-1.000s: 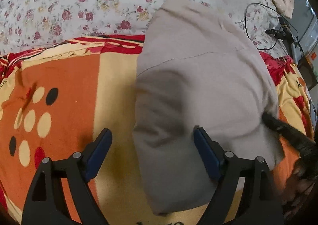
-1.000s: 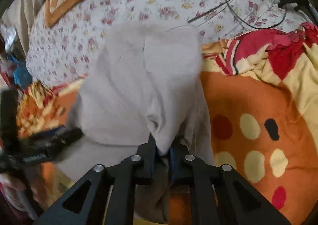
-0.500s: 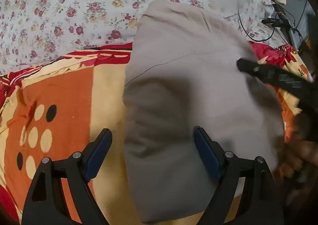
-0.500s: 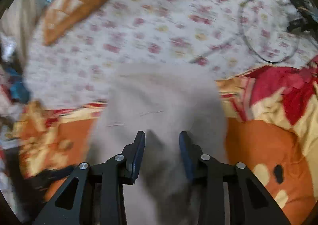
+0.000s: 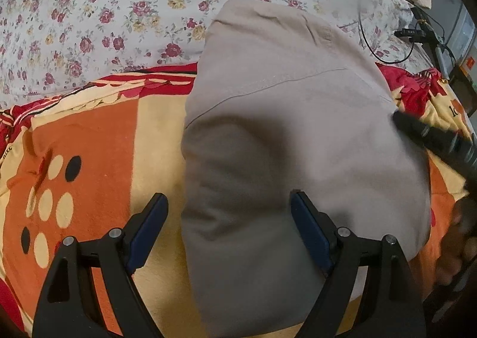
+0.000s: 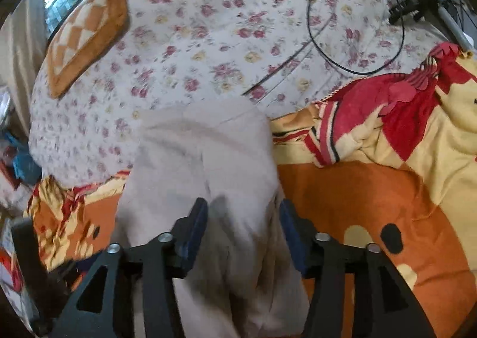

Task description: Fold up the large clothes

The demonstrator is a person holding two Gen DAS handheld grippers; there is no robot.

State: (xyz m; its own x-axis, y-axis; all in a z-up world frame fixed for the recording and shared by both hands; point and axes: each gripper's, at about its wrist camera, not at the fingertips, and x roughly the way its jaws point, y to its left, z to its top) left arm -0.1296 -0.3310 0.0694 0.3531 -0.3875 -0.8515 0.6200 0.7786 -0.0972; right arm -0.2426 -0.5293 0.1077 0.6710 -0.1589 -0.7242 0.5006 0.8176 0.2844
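Observation:
A large grey-beige garment (image 5: pixel 283 135) lies folded lengthwise on the bed, its far end on the floral sheet and its near end on the orange blanket. My left gripper (image 5: pixel 228 203) hangs open over its near left edge, holding nothing. In the right wrist view the same garment (image 6: pixel 205 165) lies flat below my right gripper (image 6: pixel 243 212), whose jaws are opening with no cloth pressed between the pads. The right gripper's black finger (image 5: pixel 429 138) shows at the garment's right edge in the left wrist view, with a hand behind it.
An orange, yellow and red blanket (image 5: pixel 98 141) covers the near bed. Beyond it lies a floral sheet (image 5: pixel 119 9). A looped black cable (image 6: pixel 354 33) and a dark device (image 6: pixel 408 7) lie far right. A checked orange cushion (image 6: pixel 86 30) sits far left.
My right gripper was shut on a pinch of the grey garment; it has let go and spread its jaws, and the cloth now lies flat. The left gripper stayed open.

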